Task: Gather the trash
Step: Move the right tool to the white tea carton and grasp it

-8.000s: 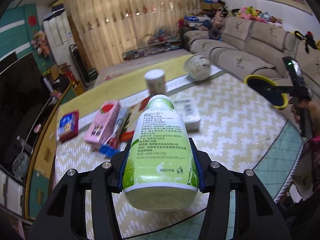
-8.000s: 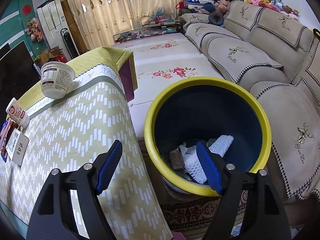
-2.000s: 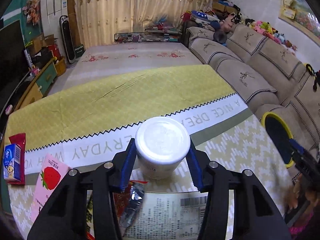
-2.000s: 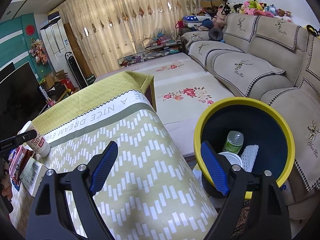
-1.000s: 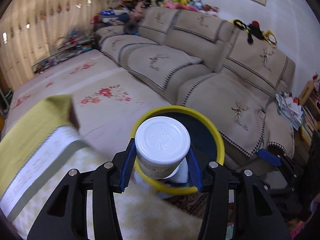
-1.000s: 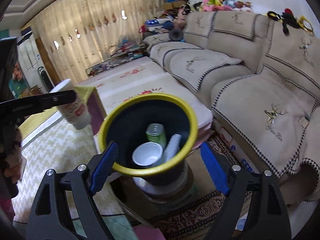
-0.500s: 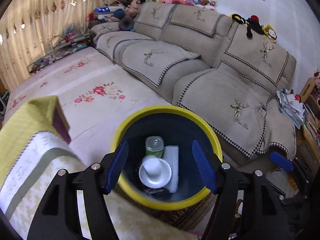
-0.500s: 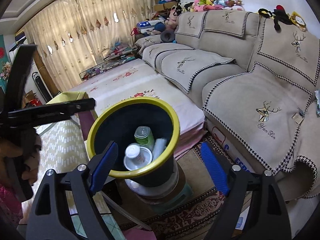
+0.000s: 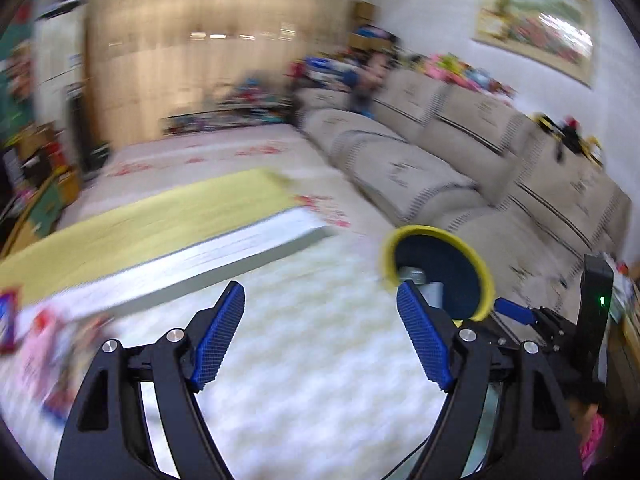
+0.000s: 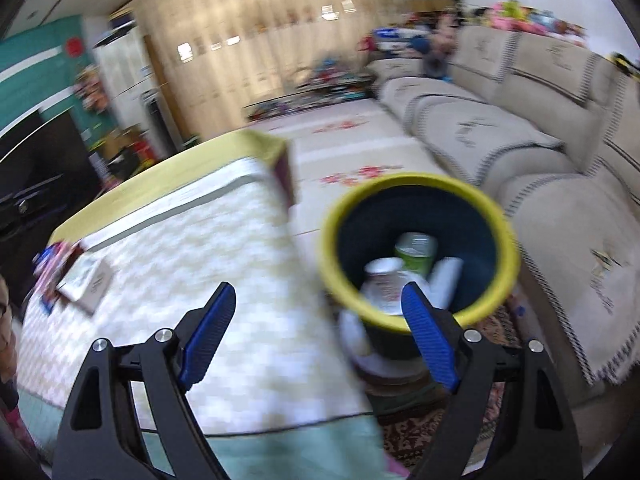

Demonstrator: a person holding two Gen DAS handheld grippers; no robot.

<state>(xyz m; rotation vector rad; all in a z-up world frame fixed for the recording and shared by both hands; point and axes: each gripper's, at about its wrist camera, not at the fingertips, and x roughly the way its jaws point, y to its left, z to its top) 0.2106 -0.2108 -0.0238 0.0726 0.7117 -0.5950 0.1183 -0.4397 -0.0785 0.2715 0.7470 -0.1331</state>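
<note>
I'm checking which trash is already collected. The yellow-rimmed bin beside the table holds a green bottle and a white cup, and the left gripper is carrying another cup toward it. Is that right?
Not quite. The left gripper carries nothing: the left wrist view shows its jaws opening with an empty gap between the fingers. The rest holds: the right wrist view shows the green bottle and white cup inside the yellow-rimmed bin beside the table.

This is a home living room. A long beige sofa (image 9: 472, 148) with patterned covers runs along one wall, soft toys (image 9: 452, 68) heaped on its back and a framed picture (image 9: 534, 26) hanging above. Floor-length cream curtains (image 10: 256, 40) close off the far end, a dark television (image 10: 36, 168) stands against a teal wall, and a low table under a yellow-and-white cloth (image 10: 168, 240) sits mid-room beside a floral mat (image 10: 360, 148).
</note>
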